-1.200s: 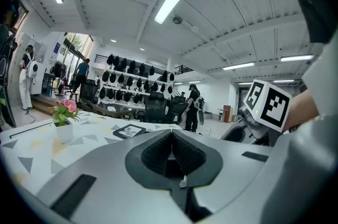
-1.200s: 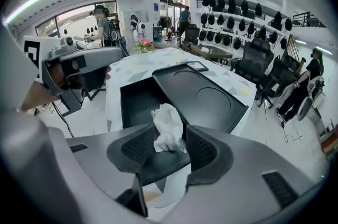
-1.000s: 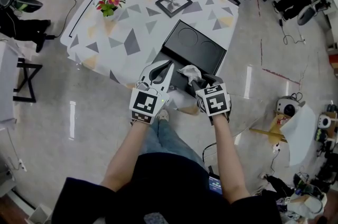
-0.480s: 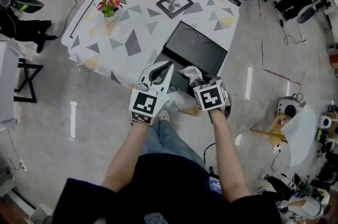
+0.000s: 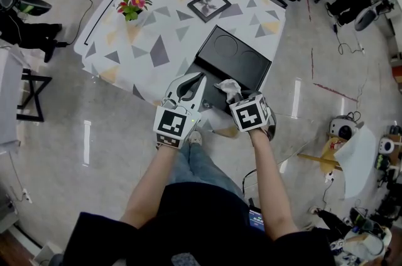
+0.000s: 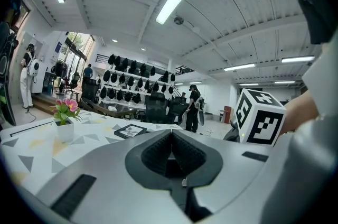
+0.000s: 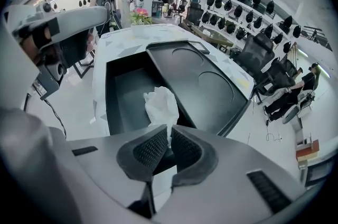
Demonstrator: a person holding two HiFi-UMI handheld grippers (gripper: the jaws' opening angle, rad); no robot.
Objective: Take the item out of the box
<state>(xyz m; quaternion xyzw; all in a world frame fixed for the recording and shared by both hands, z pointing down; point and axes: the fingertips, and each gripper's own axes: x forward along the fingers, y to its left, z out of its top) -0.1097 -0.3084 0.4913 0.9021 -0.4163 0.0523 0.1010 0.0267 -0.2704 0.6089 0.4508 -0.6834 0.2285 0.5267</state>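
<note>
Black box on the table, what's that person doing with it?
A person holds a hand-held gripper in each hand. The right hand-held gripper has just been closing its jaws and now pinches the crumpled white paper inside the open black box. The left hand-held gripper is shut and empty beside the box.

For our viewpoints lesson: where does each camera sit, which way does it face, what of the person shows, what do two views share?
Head view: on the head, steeply down at table and black box; arms, legs, left gripper, right gripper.
Left gripper view: on it, level across the table to flowers; its shut jaws.
Right gripper view: on it, down into the box; jaws just closing onto white paper.
Shared: head and right gripper views show box, paper.
</note>
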